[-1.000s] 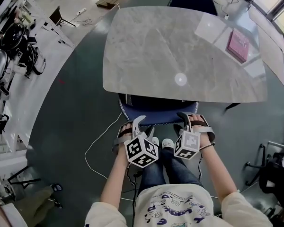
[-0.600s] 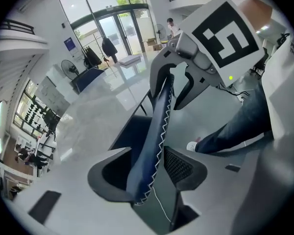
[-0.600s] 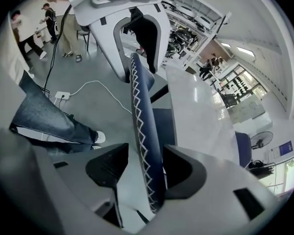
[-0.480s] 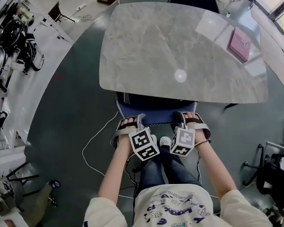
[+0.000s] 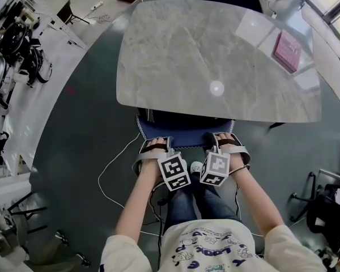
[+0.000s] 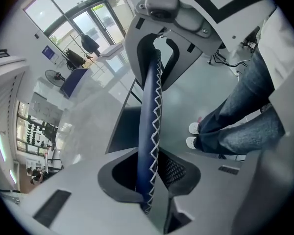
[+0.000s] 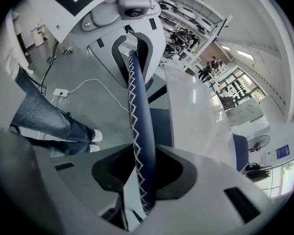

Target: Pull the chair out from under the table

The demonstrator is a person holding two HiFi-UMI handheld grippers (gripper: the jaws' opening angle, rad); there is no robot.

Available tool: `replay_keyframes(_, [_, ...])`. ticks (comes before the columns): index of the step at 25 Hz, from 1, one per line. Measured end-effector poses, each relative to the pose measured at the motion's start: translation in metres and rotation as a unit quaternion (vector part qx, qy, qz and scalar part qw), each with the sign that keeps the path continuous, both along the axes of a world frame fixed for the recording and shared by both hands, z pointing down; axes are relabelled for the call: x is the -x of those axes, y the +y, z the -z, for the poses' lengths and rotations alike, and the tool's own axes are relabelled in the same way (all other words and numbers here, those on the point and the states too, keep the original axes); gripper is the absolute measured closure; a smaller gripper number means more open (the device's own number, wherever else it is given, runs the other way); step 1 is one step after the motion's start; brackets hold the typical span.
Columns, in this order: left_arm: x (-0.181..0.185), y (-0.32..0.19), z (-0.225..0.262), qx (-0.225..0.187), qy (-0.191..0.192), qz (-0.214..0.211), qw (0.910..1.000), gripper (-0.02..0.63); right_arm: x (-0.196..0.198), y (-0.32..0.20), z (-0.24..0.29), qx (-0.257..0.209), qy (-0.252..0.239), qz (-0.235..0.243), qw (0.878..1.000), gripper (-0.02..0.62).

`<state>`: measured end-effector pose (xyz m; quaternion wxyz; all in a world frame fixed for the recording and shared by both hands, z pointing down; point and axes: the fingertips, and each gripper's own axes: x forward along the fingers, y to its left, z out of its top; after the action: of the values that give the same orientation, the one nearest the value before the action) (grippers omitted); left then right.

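Down comes the left gripper [image 5: 157, 145] from where it hovered a second ago, rolling as it drops, and it now sits on the top edge of the dark blue padded chair [image 5: 184, 130]. The right gripper [image 5: 220, 143] has barely shifted and sits on that same edge, a little way along. Both pairs of jaws have just been closing, from wide apart onto the backrest.

Left gripper view: the left gripper's [image 6: 150, 179] jaws are clamped on the backrest rim, white zigzag stitching [image 6: 156, 111] running straight up between them. Right gripper view, same story: the right gripper's [image 7: 144, 180] jaws pinch the stitched blue rim.

As for the chair itself, its seat is tucked under the near edge of the grey marble-look rounded worktop [image 5: 204, 44], and only the backrest pokes out towards the person's jeans [image 5: 184, 205]. A pink book [image 5: 287, 51] lies on the worktop's far right corner. A white cable [image 5: 109, 171] loops across the dark floor beside the left arm.
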<state>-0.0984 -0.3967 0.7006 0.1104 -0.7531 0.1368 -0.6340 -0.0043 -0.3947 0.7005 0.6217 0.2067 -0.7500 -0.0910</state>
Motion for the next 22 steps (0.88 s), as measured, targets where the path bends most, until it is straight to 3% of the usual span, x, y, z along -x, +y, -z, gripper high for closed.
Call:
replay_keyframes(16, [0.001, 0.024, 0.001, 0.005, -0.002, 0.002, 1.0, 0.529, 0.002, 0.025, -0.001, 0.044, -0.011, 0.008, 0.999, 0.512])
replay_keyframes(22, [-0.003, 0.056, 0.006, 0.007, -0.003, 0.014, 0.9999, 0.531, -0.004, 0.055, 0.004, 0.054, -0.015, 0.02, 0.998, 0.515])
